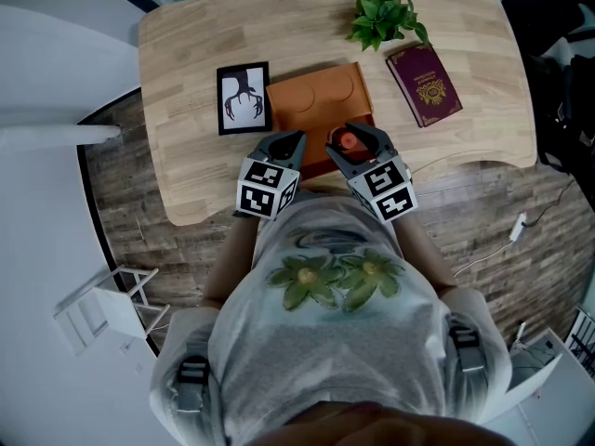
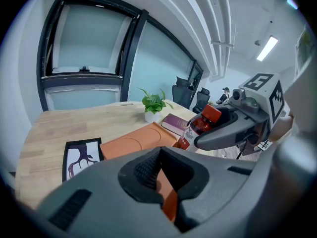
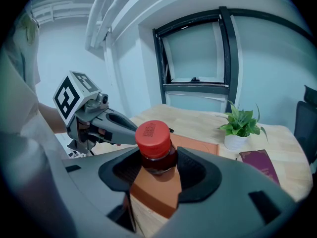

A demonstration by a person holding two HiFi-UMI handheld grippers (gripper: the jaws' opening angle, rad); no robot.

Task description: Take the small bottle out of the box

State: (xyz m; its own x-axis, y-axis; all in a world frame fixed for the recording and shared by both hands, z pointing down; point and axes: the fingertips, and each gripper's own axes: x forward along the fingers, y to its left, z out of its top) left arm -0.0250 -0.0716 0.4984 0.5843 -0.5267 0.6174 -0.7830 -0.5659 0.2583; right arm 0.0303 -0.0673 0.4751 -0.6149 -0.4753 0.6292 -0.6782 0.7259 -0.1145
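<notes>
— What is nearest the person?
— The right gripper (image 3: 156, 167). Its 2 fingers are clenched on the small bottle (image 3: 154, 142), upright with its red cap on top, at the near edge of the orange box (image 1: 316, 100).
— And the left gripper (image 2: 166, 192)?
— Its fingers pinch the box's near wall.
— Farther out on the tabletop (image 1: 186, 184)?
— A picture card (image 1: 243, 98) left of the box, a maroon booklet (image 1: 424, 84) right, and a potted plant (image 1: 381, 17) beyond.
</notes>
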